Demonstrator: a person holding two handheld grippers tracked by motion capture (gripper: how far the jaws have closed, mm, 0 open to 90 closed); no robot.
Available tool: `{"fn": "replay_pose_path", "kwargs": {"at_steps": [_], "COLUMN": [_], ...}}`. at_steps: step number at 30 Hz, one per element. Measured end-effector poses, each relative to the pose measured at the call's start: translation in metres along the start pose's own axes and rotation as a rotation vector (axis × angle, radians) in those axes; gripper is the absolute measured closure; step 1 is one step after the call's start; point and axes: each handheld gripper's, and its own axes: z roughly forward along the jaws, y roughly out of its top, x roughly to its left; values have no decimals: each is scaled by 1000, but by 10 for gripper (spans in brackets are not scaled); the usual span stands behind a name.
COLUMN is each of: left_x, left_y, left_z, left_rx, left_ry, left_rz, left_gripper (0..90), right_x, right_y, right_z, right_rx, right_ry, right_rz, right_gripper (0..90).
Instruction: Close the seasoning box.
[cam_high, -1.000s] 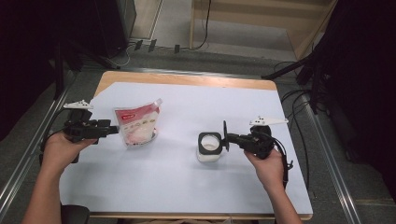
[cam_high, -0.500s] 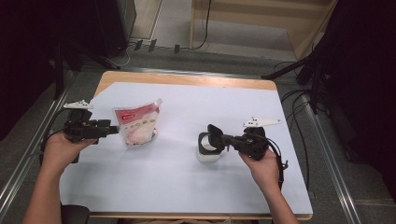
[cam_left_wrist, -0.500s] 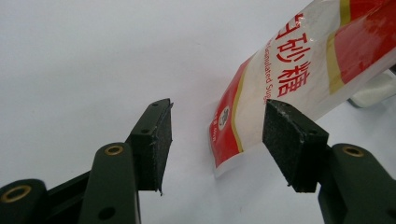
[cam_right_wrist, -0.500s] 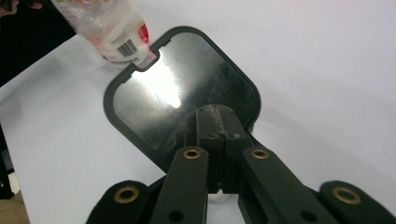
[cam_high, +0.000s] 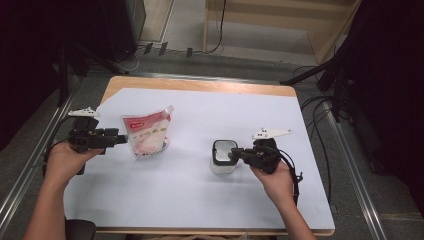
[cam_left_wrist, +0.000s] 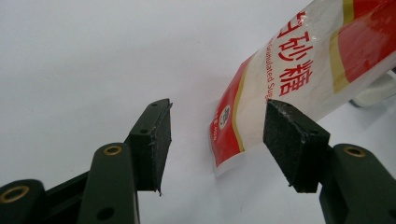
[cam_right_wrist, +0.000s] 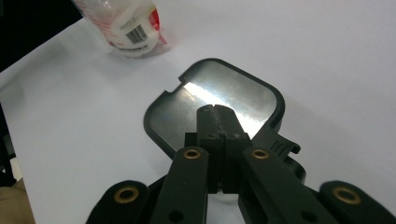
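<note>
From the high view, we see a tabletop (cam_high: 200, 200) covered in white, with a red-and-white sugar pouch (cam_high: 147, 134) standing near its left edge and a small container with a dark, shiny lid (cam_high: 223, 156) around the middle, toward the right. Our left gripper (cam_high: 119, 138) is held level just beside the pouch's left side, pointing at it. Our right gripper (cam_high: 234, 154) reaches from the right and its tips lie over the right part of the lidded container. Both hands come up from the near edge of the tabletop.

In the left gripper view, the left gripper (cam_left_wrist: 215, 135) has its jaws spread, with a clear gap between the two black pads. The sugar pouch (cam_left_wrist: 299, 74) hangs in from the upper right; its lower corner sits between the pads, close to the right one, and we cannot tell whether that pad touches it. The white tabletop (cam_left_wrist: 93, 56) lies behind.

In the right gripper view, the right gripper (cam_right_wrist: 215, 108) has its jaws pressed together, pads meeting with nothing between them, and the tips rest over the reflective lid of the container (cam_right_wrist: 224, 93). The sugar pouch (cam_right_wrist: 126, 21) stands well apart, toward the far left corner of this view, its barcode facing us.
</note>
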Motion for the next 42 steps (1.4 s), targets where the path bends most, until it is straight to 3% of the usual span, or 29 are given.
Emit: {"fn": "replay_pose_path", "kwargs": {"at_steps": [5,14,23,26,31,36,42], "left_x": [0,0,-1,-1,-1,-1,-1], "left_y": [0,-1,0,-1,-1,-2,-2], "left_z": [0,1,0,0,0,1,2], "left_rx": [0,1,-8,-10,-7,-8,-12], "left_ry": [-4,-1,1,3,7,8,4], "left_rz": [-1,0,6,14,17,19,18], "left_gripper": [427,427,422,421,419,419,418], "right_x": [2,-1,-14,-17,-23,-31,-40], "right_y": [0,0,-2,-4,-7,-12,-22], "right_z": [-1,-4,-12,-14,-18,-25,-35], "right_rx": [-9,-25,-68,-74,-96,-108,-110], "right_ry": [7,22,-10,-25,0,-20,-45], "right_rz": [-9,5,13,5,-1,-25,1], "right_gripper": [894,764,572,539,502,451,414]}}
